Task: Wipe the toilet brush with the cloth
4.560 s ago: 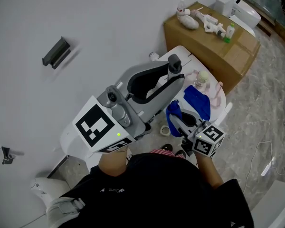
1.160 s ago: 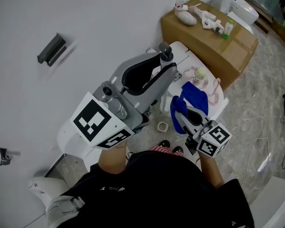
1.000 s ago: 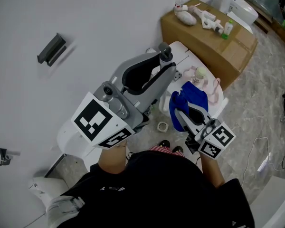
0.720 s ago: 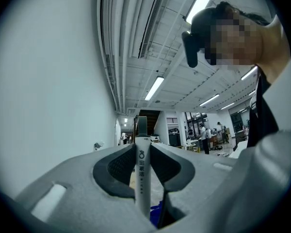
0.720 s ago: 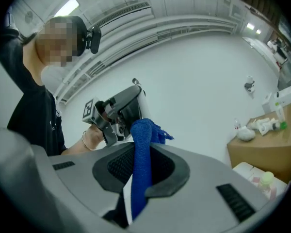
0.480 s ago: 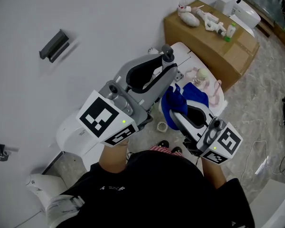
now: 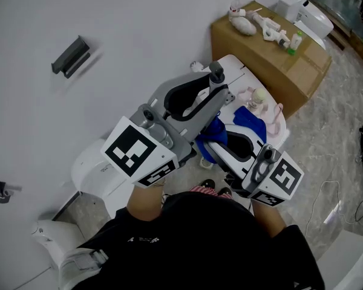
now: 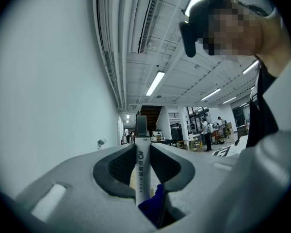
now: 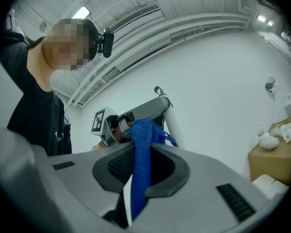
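Note:
My left gripper (image 7: 216, 80) is shut on the white toilet brush handle (image 8: 141, 171), which stands upright between its jaws with the dark tip at top. My right gripper (image 7: 209, 146) is shut on a blue cloth (image 7: 212, 132) and holds it close under the left gripper's jaws. In the left gripper view a fold of the cloth (image 8: 153, 207) lies against the handle's lower part. In the right gripper view the cloth (image 9: 139, 164) hangs up over the jaws, with the left gripper (image 9: 136, 115) just beyond. The brush head is hidden.
More blue fabric (image 7: 251, 121) lies on the white table (image 7: 235, 66), beside a small pink and white figure (image 7: 258, 97). A cardboard box (image 7: 272, 44) with bottles and toys stands behind it. A grey bracket (image 7: 71, 56) is on the wall at left.
My right gripper has risen and swung left with the cloth, bringing it up under the left gripper's jaws. The left gripper has hardly moved.

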Demonstrator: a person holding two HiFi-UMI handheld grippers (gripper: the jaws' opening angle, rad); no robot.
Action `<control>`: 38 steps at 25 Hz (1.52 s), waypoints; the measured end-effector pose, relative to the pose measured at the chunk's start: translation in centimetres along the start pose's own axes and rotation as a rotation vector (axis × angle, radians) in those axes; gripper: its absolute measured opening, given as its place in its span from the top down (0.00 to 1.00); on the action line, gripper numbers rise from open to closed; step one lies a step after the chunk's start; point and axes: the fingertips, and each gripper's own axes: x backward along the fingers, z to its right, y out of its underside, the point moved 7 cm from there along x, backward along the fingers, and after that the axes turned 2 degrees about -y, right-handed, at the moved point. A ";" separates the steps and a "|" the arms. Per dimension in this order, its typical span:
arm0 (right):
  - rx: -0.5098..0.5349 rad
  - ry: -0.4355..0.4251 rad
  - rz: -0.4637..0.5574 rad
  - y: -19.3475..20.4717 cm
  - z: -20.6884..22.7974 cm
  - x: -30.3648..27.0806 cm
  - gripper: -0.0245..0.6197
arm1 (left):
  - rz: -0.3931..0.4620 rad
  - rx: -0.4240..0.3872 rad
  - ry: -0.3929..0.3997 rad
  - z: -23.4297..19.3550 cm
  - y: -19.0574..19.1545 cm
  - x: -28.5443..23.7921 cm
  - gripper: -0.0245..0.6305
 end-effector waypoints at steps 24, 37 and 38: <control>-0.097 0.158 0.127 -0.7 1.2 -0.4 0.87 | 0.021 -0.029 0.003 0.9 -0.4 0.8 0.82; -0.111 0.178 0.091 0.5 1.2 -0.2 0.87 | 0.027 -0.022 0.008 0.9 -0.7 1.2 0.82; -0.112 0.181 0.087 0.6 1.2 -0.1 0.87 | 0.027 -0.023 0.009 0.9 -0.7 1.2 0.82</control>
